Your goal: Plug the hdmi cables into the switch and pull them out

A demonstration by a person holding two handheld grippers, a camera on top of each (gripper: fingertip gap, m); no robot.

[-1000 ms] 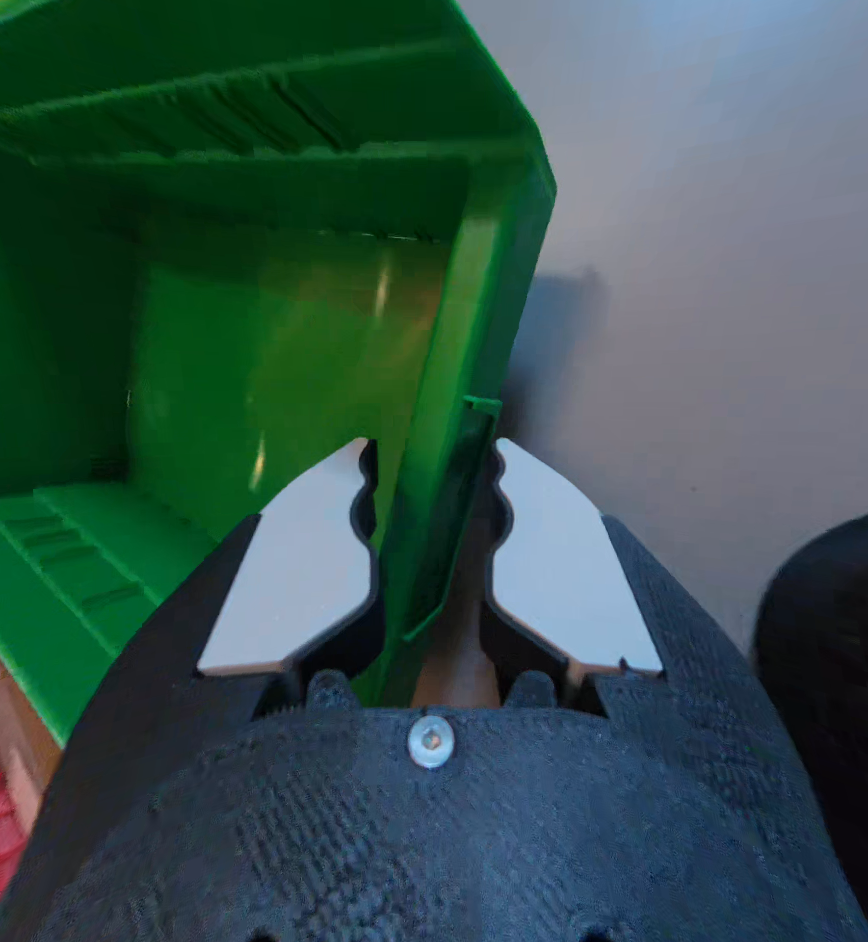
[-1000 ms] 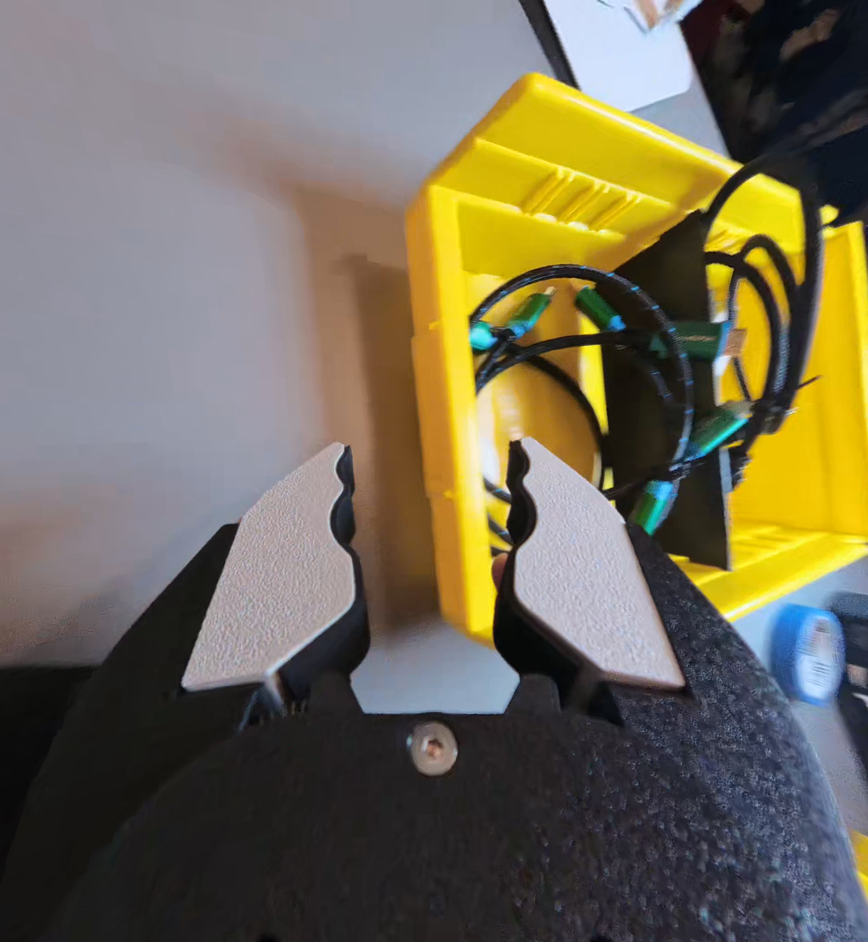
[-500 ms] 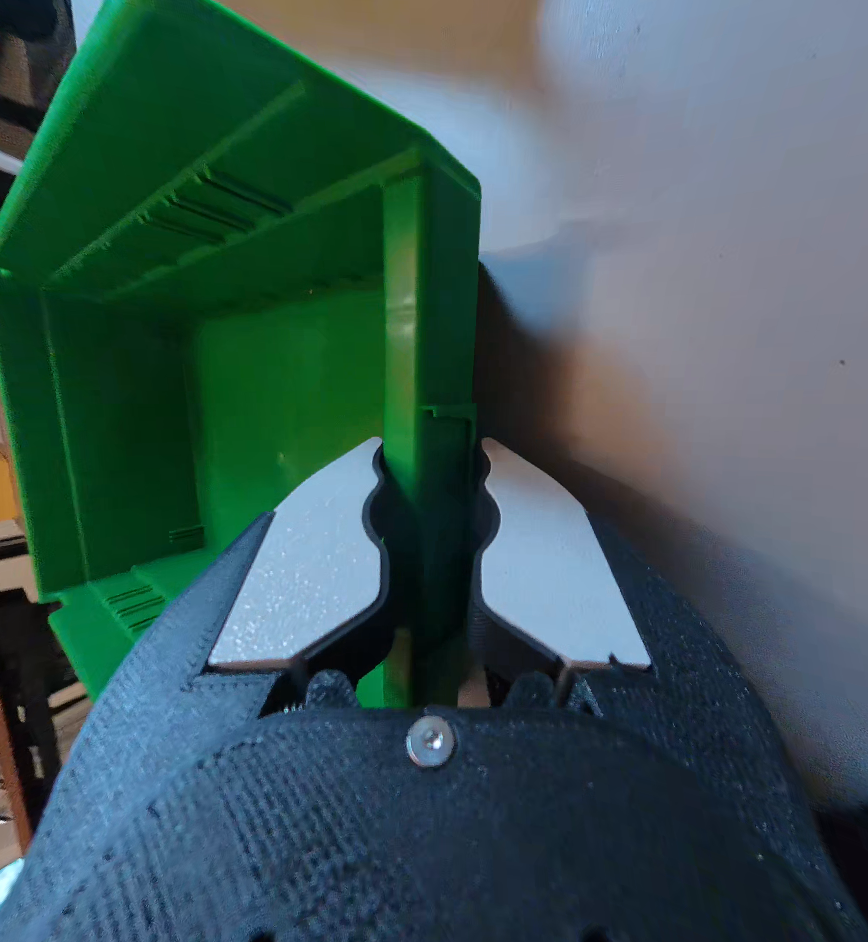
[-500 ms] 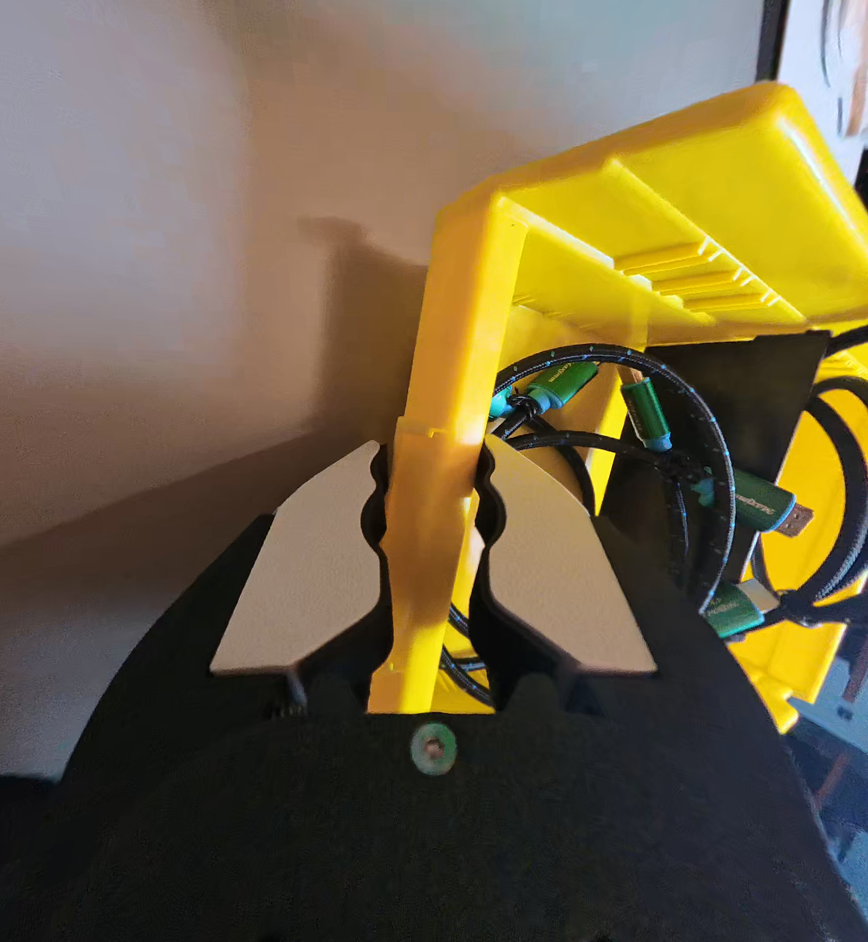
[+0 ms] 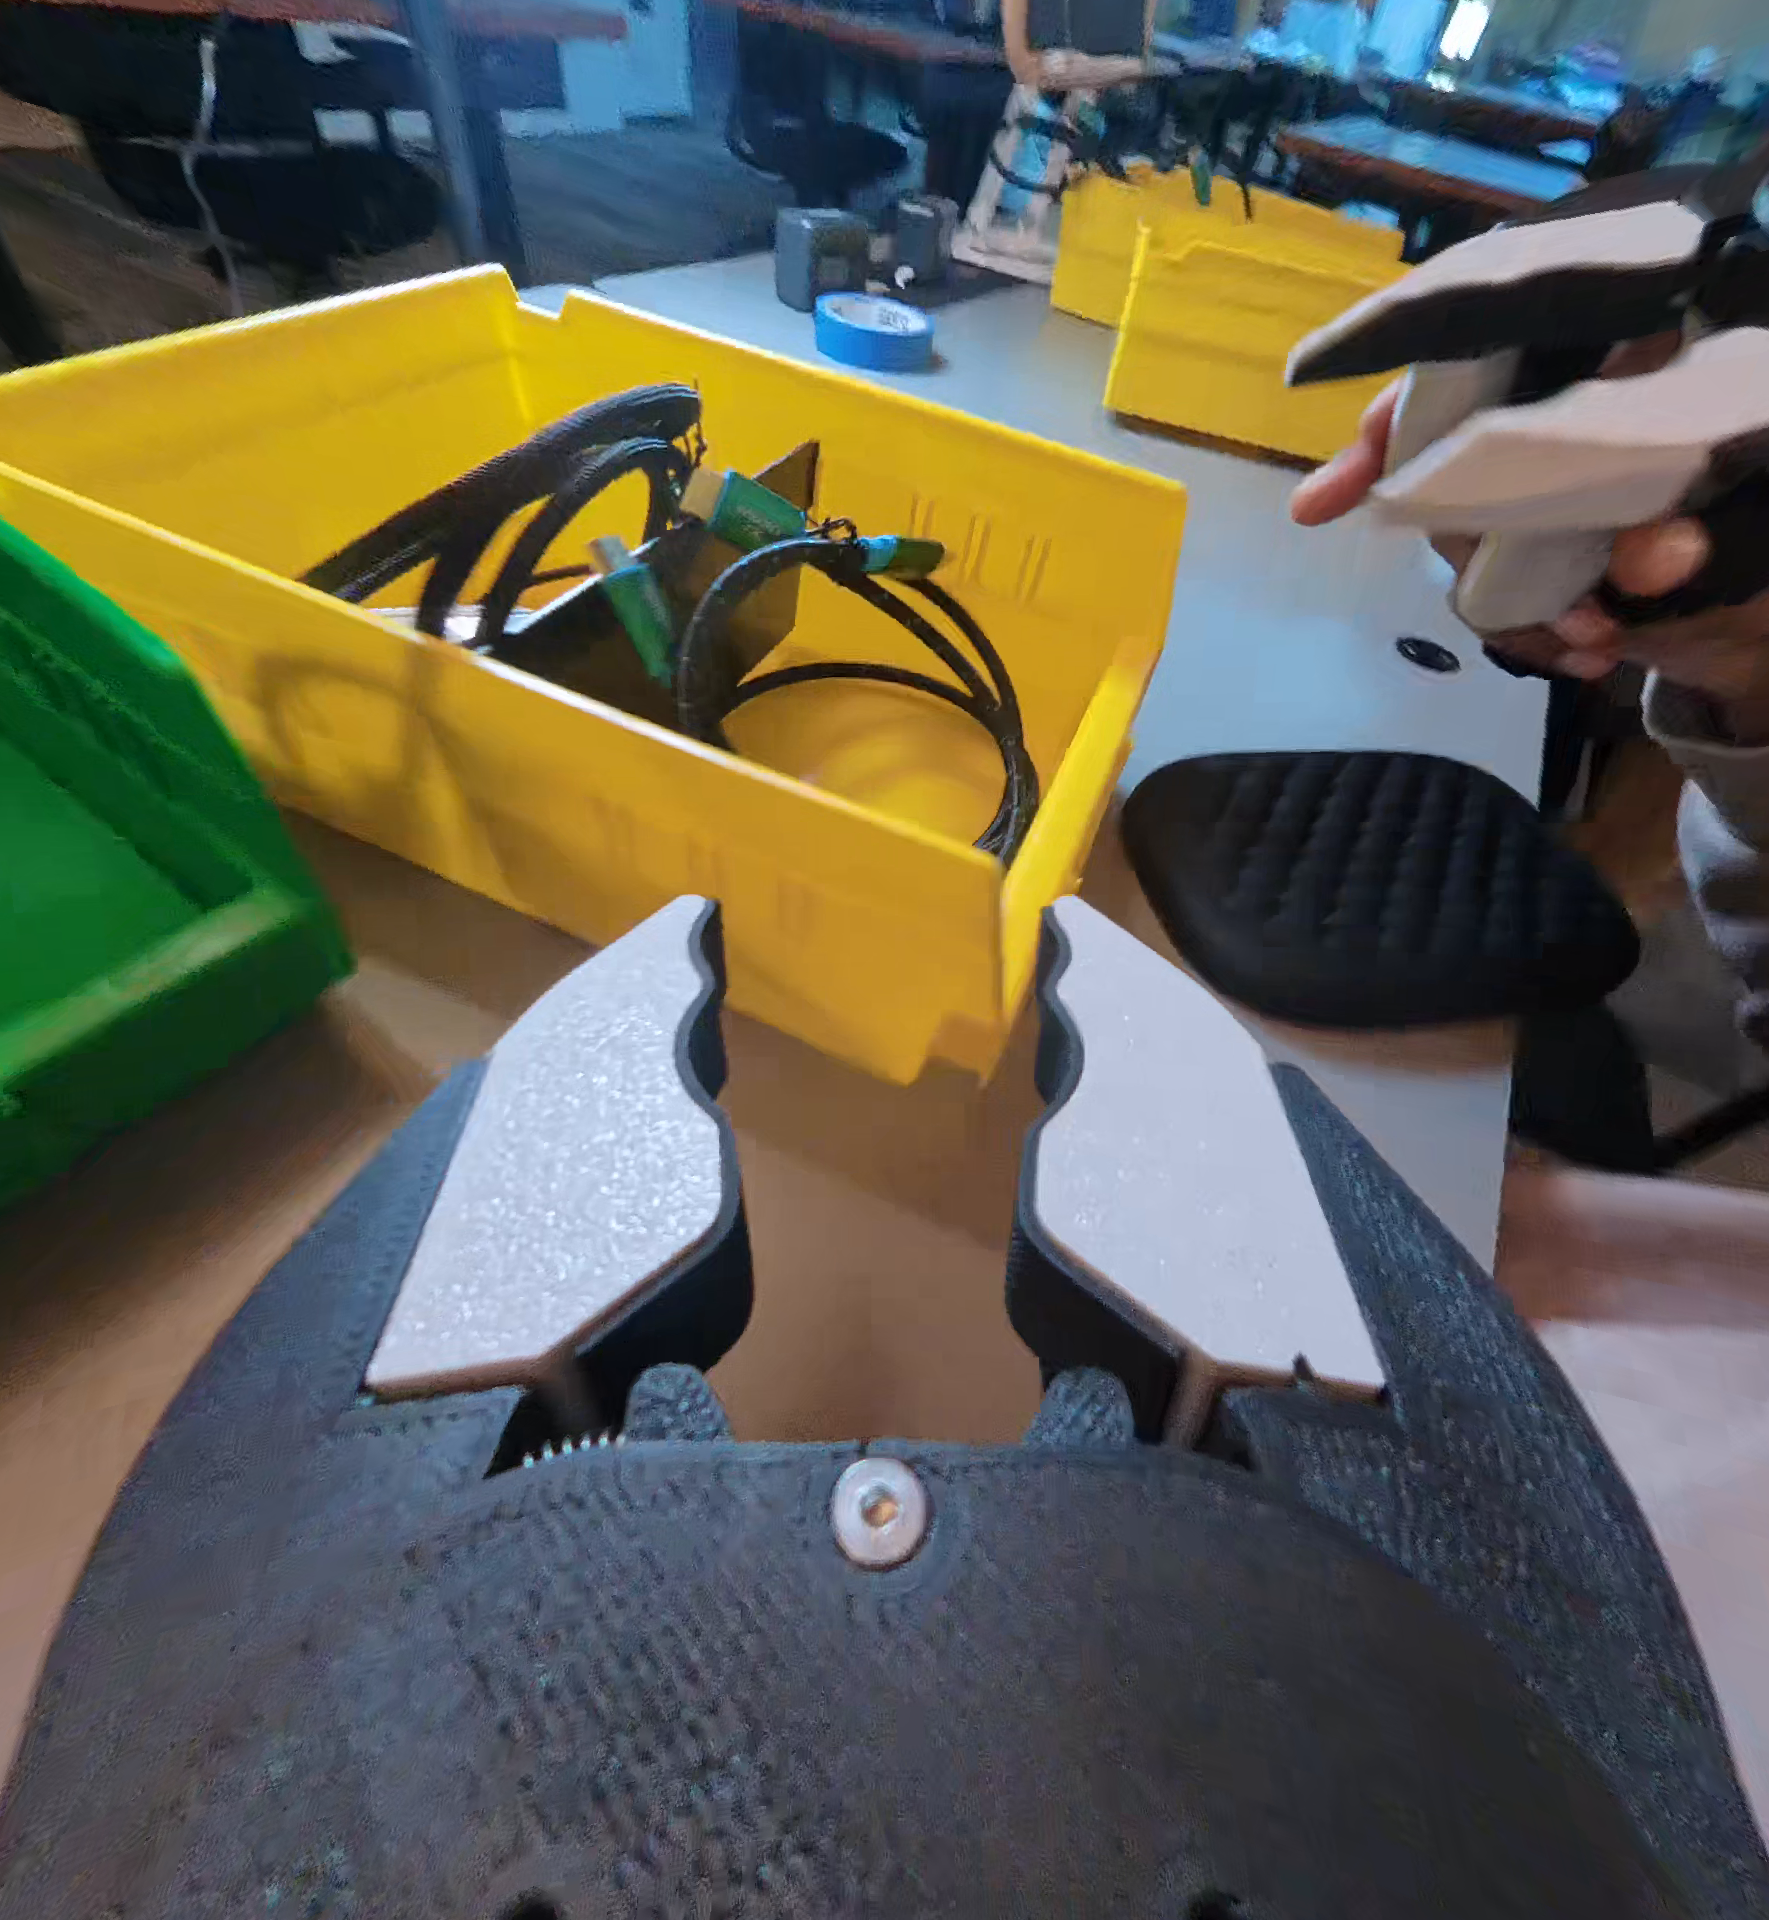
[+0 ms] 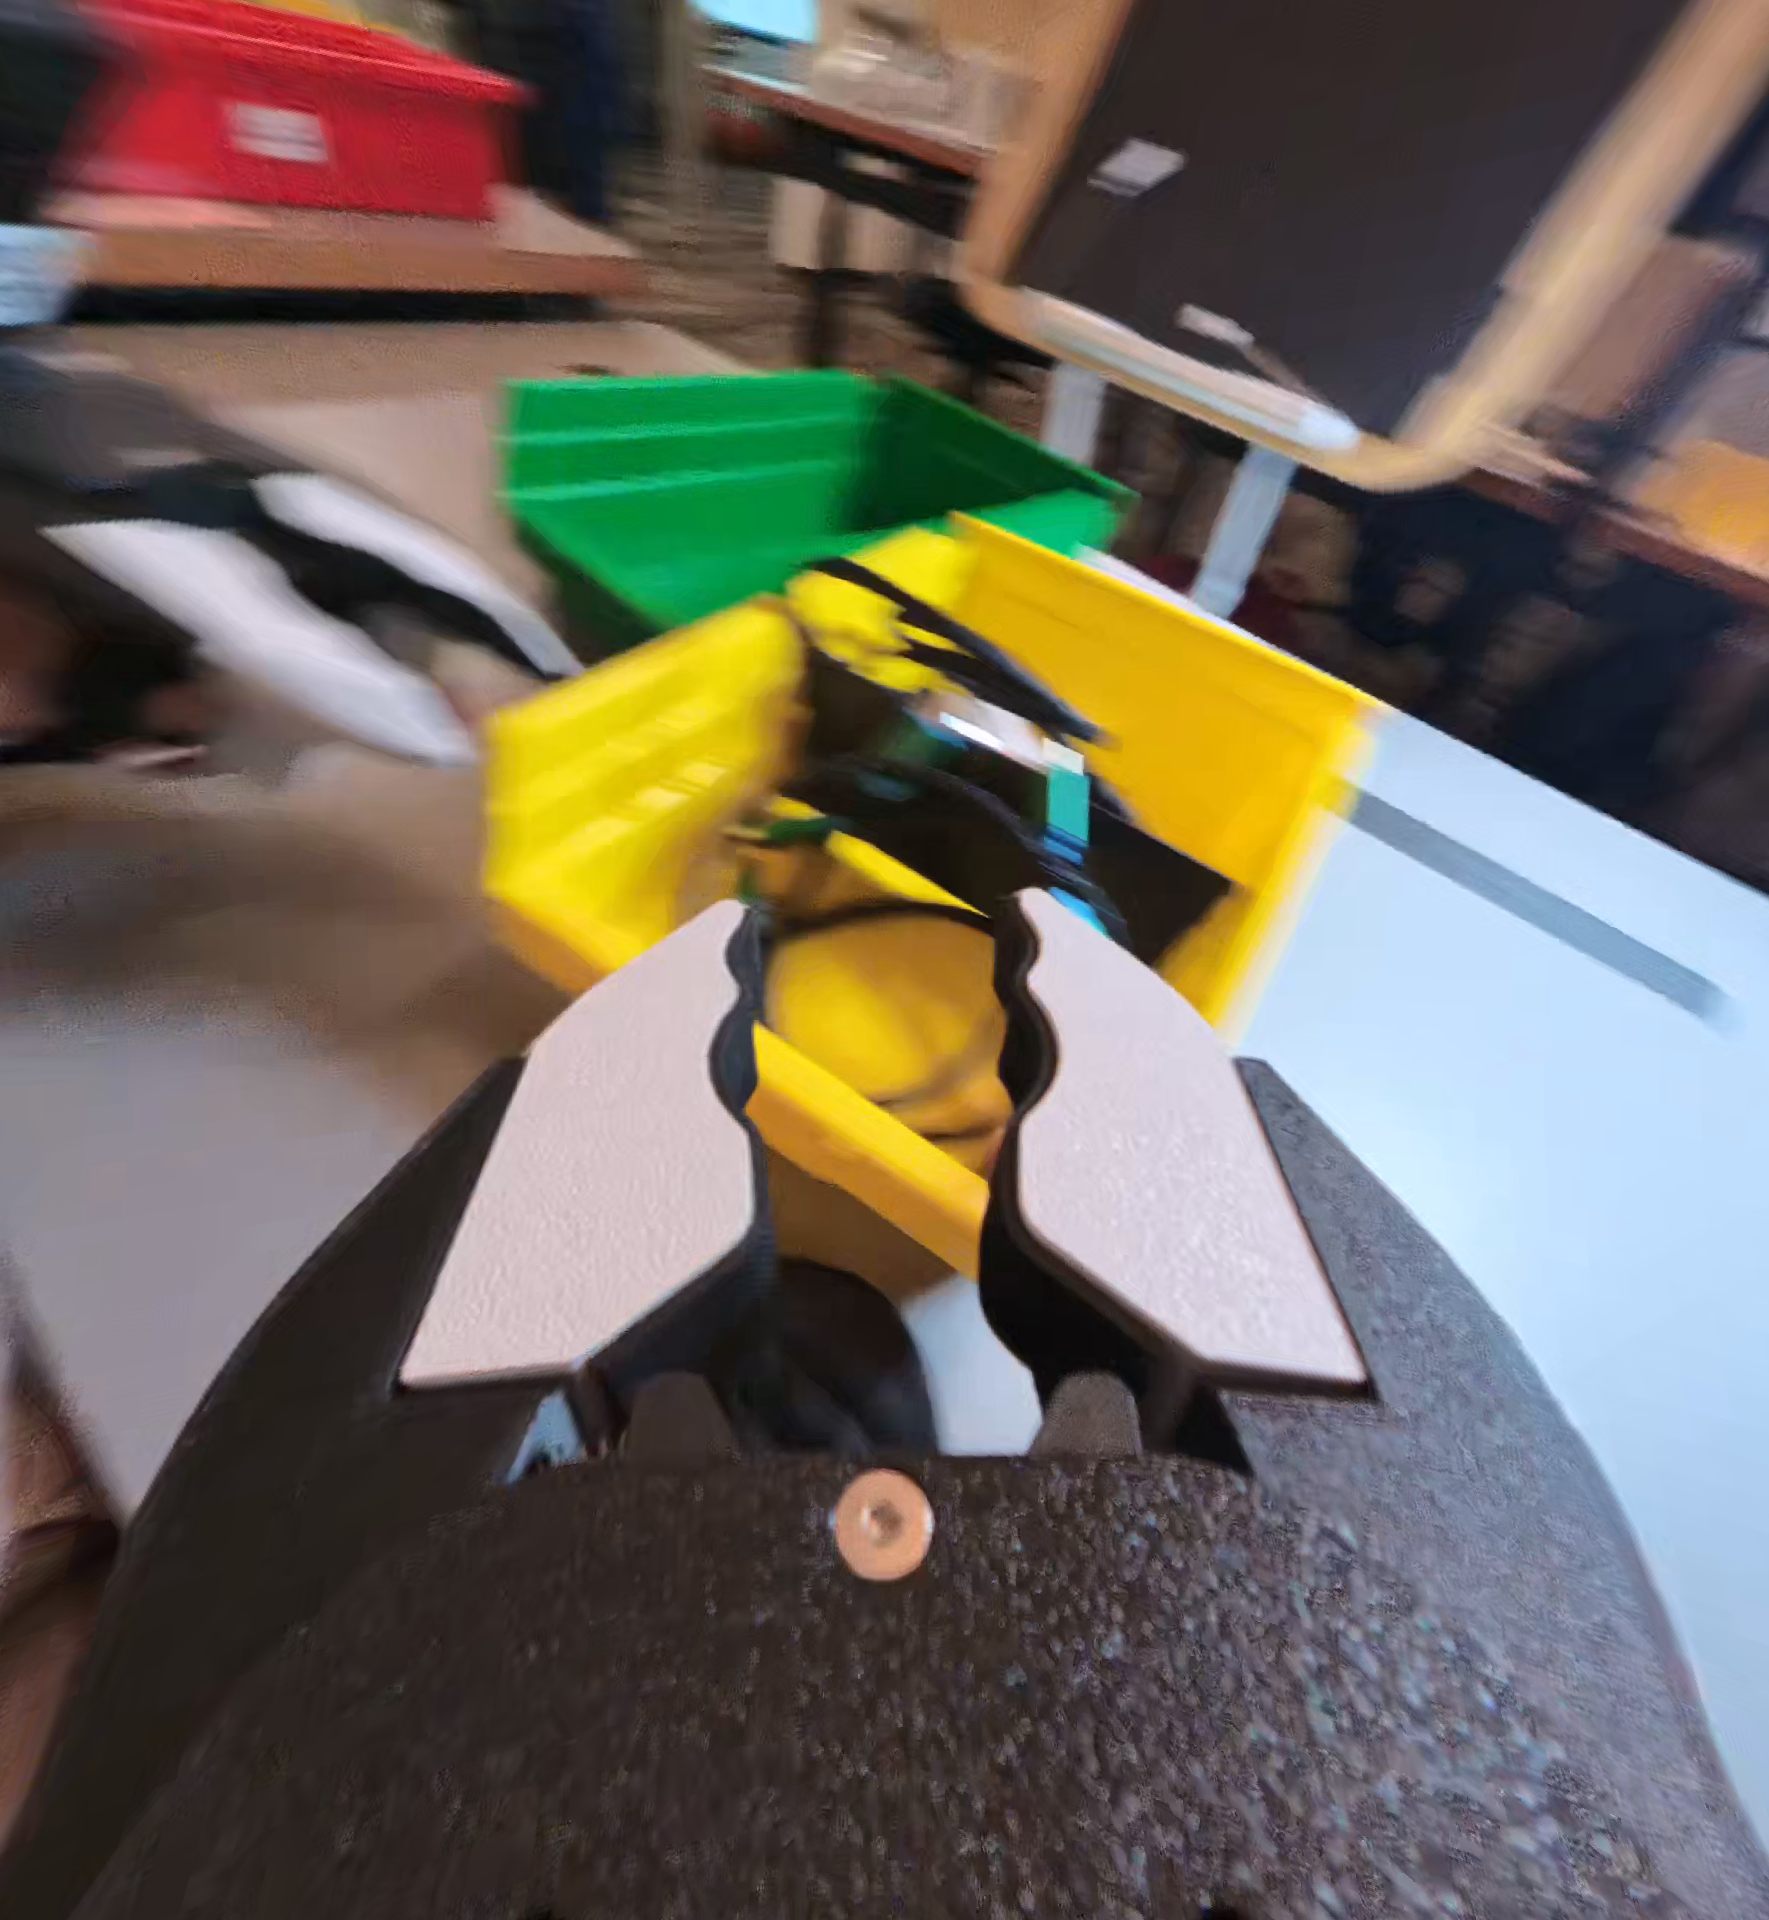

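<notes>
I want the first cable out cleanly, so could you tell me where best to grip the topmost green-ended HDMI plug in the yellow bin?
Probably grip the green plug by its shell, from above. It sticks up over the black cable coils, so its flat sides are exposed.

Glossy plastic yellow bin [image 5: 568,769], braided black cables [image 5: 963,665]

The left wrist view looks forward from low over the table, close to the yellow plastic bin [image 5: 568,790] of black cables, with the green plastic bin [image 5: 80,935] at its left edge. The right wrist view, blurry, looks at the same yellow bin [image 6: 1171,717] from its other end, green bin [image 6: 714,488] behind.
</notes>
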